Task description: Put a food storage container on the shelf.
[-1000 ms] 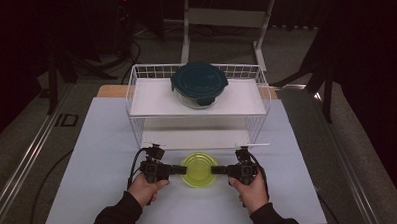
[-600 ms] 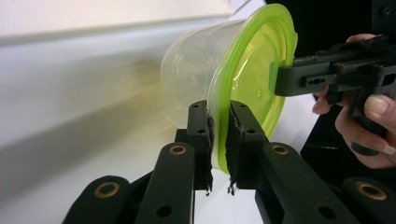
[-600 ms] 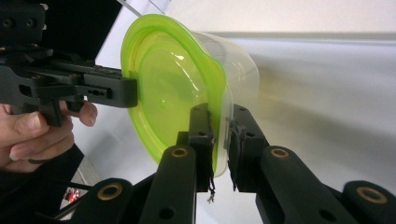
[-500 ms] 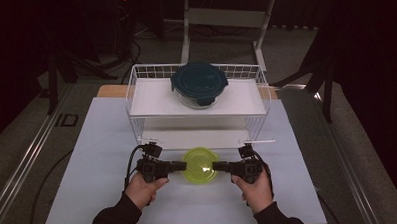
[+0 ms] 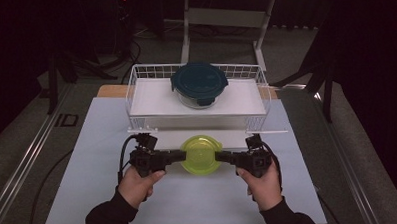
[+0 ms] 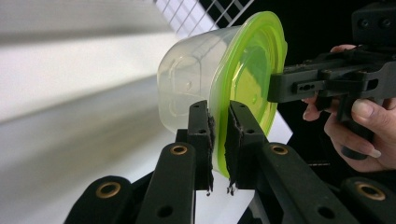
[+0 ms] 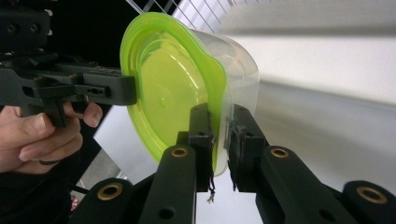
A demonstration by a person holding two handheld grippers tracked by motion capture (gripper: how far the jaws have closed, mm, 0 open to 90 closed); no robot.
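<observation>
A clear plastic container with a lime-green lid (image 5: 201, 154) is held between both grippers, just in front of the wire rack. My left gripper (image 5: 183, 155) is shut on the lid's left rim and my right gripper (image 5: 218, 156) on its right rim. The left gripper view has my jaws (image 6: 218, 135) pinching the green lid (image 6: 252, 70), the clear tub (image 6: 187, 88) to one side and the other gripper (image 6: 322, 84) on the far rim. In the right gripper view my jaws (image 7: 218, 135) clamp the lid (image 7: 163, 93) opposite the left gripper (image 7: 102, 88).
A white wire rack (image 5: 135, 89) with a white shelf stands across the back of the pale mat (image 5: 89, 196). On that shelf sits a glass bowl with a dark teal lid (image 5: 199, 83). Dark floor and table legs lie beyond.
Both grippers and the green-lidded container have moved away from the person, toward the rack's front edge. Both holds on the rim are unchanged.
</observation>
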